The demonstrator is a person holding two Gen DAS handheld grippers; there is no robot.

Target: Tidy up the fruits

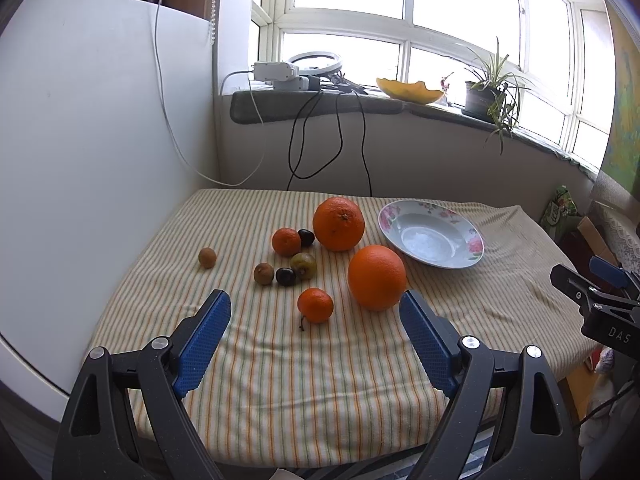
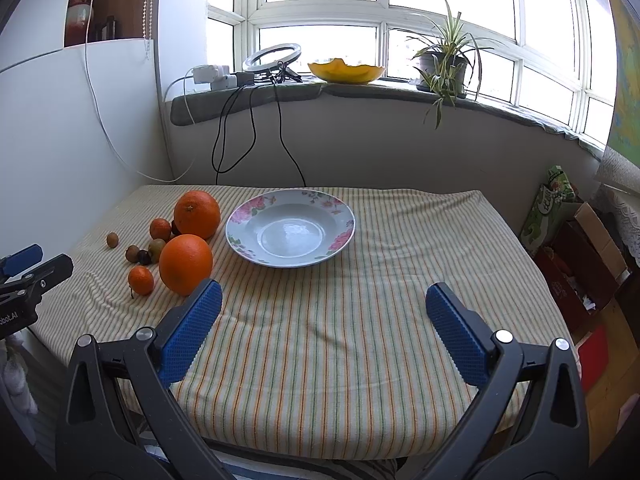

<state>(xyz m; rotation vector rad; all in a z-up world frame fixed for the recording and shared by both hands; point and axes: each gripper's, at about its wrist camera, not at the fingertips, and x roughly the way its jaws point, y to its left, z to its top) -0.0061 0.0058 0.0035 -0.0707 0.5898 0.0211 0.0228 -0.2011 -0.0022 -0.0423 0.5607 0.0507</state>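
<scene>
**Fruit scattered beside an empty plate, both grippers spread wide**

A table covered by a striped cream, orange and green cloth [image 2: 340,340] is seen from both wrist views. A shallow white ceramic plate with a pink floral rim [image 2: 240,216] is set toward the far middle of the cloth, and nothing lies in it. To its left the fruit is gathered: a large round orange [image 1: 339,223] farthest back, a second large orange [image 1: 376,277] nearer the front, and a small mandarin with a short stem [image 1: 315,305] closest to the left gripper [image 1: 315,320]. Behind these, another small mandarin [image 1: 286,241], two dark plum-like fruits [image 1: 285,276], a greenish-brown round fruit [image 1: 304,265] and two small brown fruits [image 1: 263,273] are grouped, one brown fruit lying apart to the left; their kind cannot be told for certain.

The left gripper's blue textured pads are held wide apart above the cloth, nothing between them. The right gripper [image 2: 324,304] is likewise spread, empty, before the plate.
</scene>
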